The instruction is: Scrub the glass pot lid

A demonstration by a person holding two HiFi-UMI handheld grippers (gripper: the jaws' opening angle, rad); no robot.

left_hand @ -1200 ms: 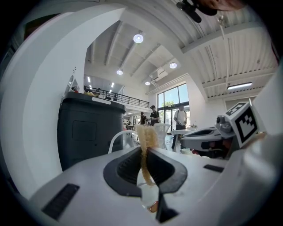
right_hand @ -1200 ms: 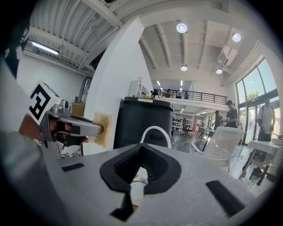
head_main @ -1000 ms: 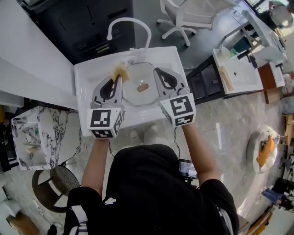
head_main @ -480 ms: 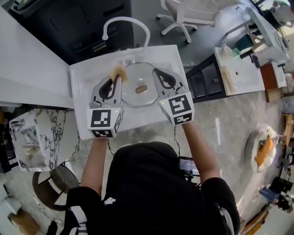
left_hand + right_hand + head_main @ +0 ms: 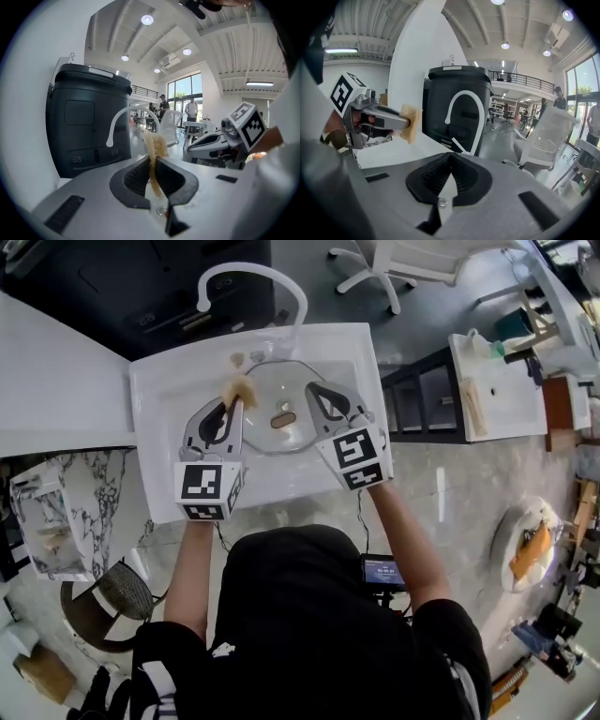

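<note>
White sink (image 5: 155, 418), arched faucet (image 5: 251, 277): glass pot lid (image 5: 272, 381) lies flat in basin. Left hand-held gripper (image 5: 232, 405) pinches tan sponge (image 5: 240, 388) at lid's edge; right hand-held gripper (image 5: 310, 390) pressed together, empty, beside the lid. Risk: unsteadied lid skates under scrubbing; thin sponge slips free.

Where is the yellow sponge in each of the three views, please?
Head view: the sponge is upper centre-left, at the tip of the left gripper.
Left gripper view: low centre, clamped between the jaws.
Right gripper view: left of centre, at the left gripper's tip.
Shared landmark: the white curved faucet.
</note>
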